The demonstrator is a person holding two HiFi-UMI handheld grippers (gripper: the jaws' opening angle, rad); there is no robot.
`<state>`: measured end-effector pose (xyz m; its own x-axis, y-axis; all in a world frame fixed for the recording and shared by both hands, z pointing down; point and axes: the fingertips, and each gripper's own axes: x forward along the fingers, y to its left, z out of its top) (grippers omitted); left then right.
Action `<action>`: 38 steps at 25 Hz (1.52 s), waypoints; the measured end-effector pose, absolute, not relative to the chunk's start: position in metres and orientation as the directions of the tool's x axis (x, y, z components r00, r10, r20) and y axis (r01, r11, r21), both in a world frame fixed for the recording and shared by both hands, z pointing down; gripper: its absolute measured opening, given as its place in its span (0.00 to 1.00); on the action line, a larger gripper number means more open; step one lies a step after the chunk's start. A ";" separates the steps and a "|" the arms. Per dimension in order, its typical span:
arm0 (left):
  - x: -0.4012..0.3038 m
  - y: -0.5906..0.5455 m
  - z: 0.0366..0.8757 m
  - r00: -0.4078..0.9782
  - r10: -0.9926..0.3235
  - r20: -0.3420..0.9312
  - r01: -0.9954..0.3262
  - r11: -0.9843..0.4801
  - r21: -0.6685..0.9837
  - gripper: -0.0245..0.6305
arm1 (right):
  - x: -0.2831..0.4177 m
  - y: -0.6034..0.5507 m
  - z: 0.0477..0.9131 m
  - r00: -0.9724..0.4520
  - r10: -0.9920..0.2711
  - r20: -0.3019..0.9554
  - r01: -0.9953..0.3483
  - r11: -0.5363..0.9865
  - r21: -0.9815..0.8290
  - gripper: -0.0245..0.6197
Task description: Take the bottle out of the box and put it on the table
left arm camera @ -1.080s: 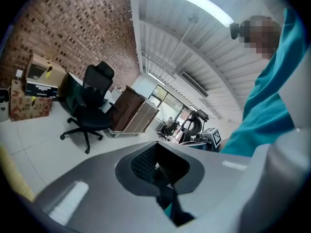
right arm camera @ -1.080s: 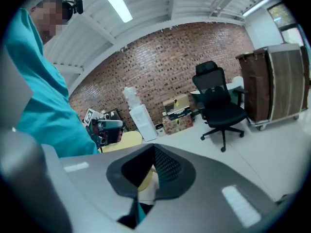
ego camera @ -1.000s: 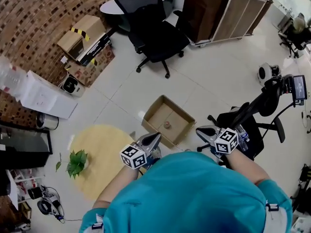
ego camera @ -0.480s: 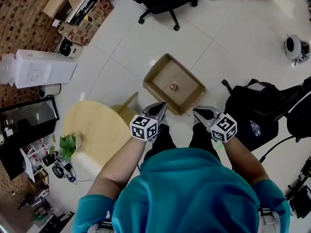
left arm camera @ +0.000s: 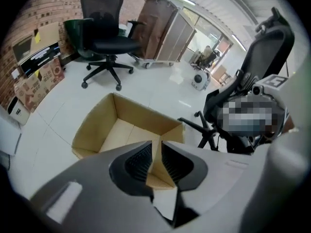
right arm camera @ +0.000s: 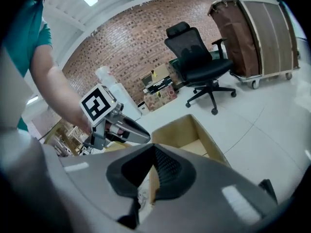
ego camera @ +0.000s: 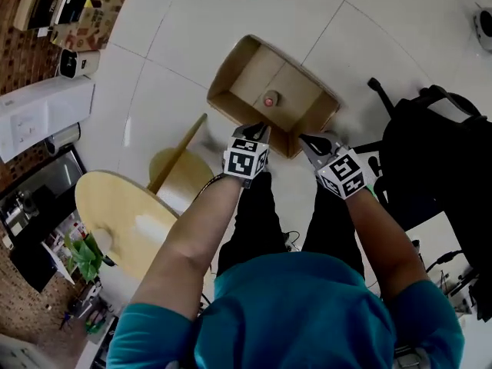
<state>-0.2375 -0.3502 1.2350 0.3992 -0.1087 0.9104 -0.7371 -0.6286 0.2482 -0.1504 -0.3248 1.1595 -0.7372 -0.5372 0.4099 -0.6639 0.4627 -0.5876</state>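
An open cardboard box [ego camera: 231, 79] sits on the floor, and a bottle [ego camera: 270, 99] with a pinkish cap stands upright inside it. Both grippers hover at the box's near edge. My left gripper [ego camera: 256, 130] points at the near wall, and its jaws have just been opening to a narrow gap with nothing between them. In the left gripper view the box [left arm camera: 121, 125] lies just ahead of that gripper [left arm camera: 154, 148], and the bottle is hidden. My right gripper [ego camera: 308, 141] sits shut and empty beside the box's near corner [right arm camera: 184, 135]. The round wooden table [ego camera: 123, 217] stands to the left.
A black chair with a bag [ego camera: 434, 152] is close on the right. Left of the box are a white appliance [ego camera: 42, 118] and a plant [ego camera: 81, 256] by the table. Farther off stand a black office chair [left arm camera: 104, 42] and a wheeled brown cabinet [left arm camera: 163, 30].
The view has swung down over the box, which now lies directly ahead. Both grippers have come forward to its near edge.
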 end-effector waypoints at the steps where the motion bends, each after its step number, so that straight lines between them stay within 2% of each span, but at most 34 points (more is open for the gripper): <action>1: -0.249 -0.350 1.261 0.378 -0.092 0.921 -0.722 -0.652 0.231 0.14 | -0.164 -0.323 1.186 -0.739 -0.527 0.421 -0.665 0.464 -0.585 0.04; 5: -0.271 -0.336 1.327 0.301 -0.038 0.953 -0.678 -0.711 0.186 0.21 | -0.187 -0.304 1.255 -0.733 -0.507 0.453 -0.673 0.447 -0.590 0.04; 9: -0.274 -0.312 1.366 0.243 0.046 0.969 -0.605 -0.774 0.189 0.29 | -0.190 -0.288 1.287 -0.721 -0.504 0.476 -0.687 0.429 -0.586 0.11; 11: -0.280 -0.308 1.391 0.220 0.083 0.972 -0.590 -0.782 0.201 0.35 | -0.197 -0.287 1.303 -0.719 -0.504 0.479 -0.689 0.428 -0.584 0.12; 15: -0.293 -0.311 1.429 0.170 0.103 0.980 -0.533 -0.827 0.179 0.39 | -0.209 -0.286 1.316 -0.721 -0.520 0.457 -0.685 0.438 -0.583 0.13; 18: -0.303 -0.312 1.452 0.129 0.100 0.987 -0.472 -0.869 0.150 0.39 | -0.211 -0.280 1.323 -0.718 -0.532 0.449 -0.687 0.439 -0.579 0.13; 22: -0.311 -0.308 1.474 0.095 0.104 0.990 -0.460 -0.878 0.136 0.39 | -0.208 -0.268 1.339 -0.718 -0.520 0.463 -0.688 0.427 -0.587 0.13; 38: -0.311 -0.304 1.506 0.061 0.059 0.996 -0.355 -0.932 0.077 0.37 | -0.202 -0.282 1.346 -0.712 -0.545 0.443 -0.691 0.433 -0.579 0.13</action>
<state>-0.3113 -0.3043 1.5057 0.0612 0.0592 0.9964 -0.3551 -0.9316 0.0771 -0.2018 -0.2816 1.3461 -0.7123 -0.5448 0.4426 -0.6910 0.4332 -0.5787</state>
